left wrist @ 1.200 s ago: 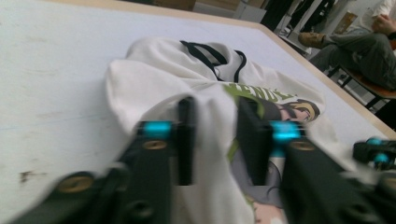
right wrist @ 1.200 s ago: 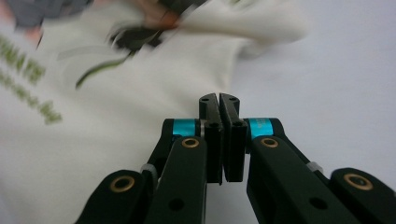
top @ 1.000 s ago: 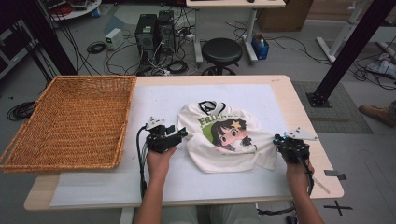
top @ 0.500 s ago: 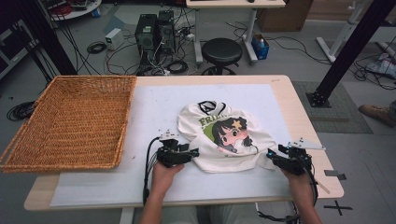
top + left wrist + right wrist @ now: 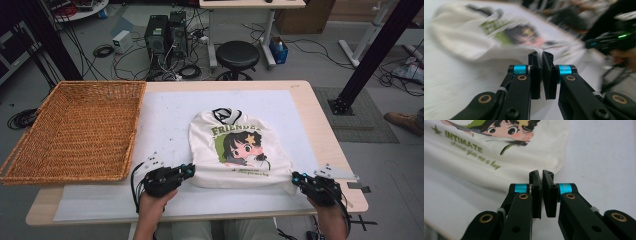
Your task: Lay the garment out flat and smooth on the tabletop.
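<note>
Both grippers, left (image 5: 189, 171) and right (image 5: 296, 177), have just closed, pinching the T-shirt's (image 5: 235, 145) near hem corners. Probably folding begins; next, lift both corners evenly toward the collar.

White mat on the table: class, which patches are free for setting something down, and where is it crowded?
Free: the mat strip between the basket and the T-shirt, and the band beyond the shirt's collar. Crowded: the near edge, where the left gripper and right gripper work at the shirt's hem corners.

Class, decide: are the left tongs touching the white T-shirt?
Touching. The left gripper view shows the left tongs, whose jaws have just been closing, pinching a fold of the T-shirt.
</note>
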Motion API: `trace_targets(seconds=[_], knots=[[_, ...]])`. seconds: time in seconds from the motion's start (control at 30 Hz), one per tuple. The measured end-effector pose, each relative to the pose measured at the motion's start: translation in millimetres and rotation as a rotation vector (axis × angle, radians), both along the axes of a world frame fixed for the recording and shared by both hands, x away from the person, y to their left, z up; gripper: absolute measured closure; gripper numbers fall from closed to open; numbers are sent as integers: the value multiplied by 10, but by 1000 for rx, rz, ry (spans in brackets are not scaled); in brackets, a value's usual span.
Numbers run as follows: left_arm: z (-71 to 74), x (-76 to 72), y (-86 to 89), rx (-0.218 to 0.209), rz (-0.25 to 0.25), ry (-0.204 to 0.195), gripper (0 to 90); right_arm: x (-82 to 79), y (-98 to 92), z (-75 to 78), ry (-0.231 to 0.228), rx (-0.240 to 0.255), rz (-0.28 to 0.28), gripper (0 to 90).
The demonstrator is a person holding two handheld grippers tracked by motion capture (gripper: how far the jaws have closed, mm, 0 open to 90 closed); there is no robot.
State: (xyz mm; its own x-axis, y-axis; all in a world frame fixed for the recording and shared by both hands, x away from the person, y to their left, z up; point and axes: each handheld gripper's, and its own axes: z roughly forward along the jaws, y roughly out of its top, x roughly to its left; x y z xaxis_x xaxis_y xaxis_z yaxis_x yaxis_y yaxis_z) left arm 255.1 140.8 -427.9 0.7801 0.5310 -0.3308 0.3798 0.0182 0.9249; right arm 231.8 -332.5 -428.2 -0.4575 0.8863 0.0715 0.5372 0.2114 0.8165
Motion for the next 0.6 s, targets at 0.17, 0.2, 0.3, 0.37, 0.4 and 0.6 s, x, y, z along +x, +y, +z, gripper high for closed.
trace_targets(seconds=[0.17,0.2,0.3,0.37,0.4,0.6], knots=[[-73,79,32,80,184,104,487,-88,-97,-16,28,-6,-34,755],[-95,110,16,100,214,134,458,-68,-84,-21,29,4,-28,674],[-157,217,-77,164,245,193,452,9,-13,12,-6,0,-32,541],[-197,317,-180,205,237,243,452,147,33,13,-16,-22,-38,482],[-216,368,-235,228,238,264,446,241,52,6,-10,-37,-40,433],[-244,500,-428,325,271,310,726,738,137,-130,61,-120,-20,464]])
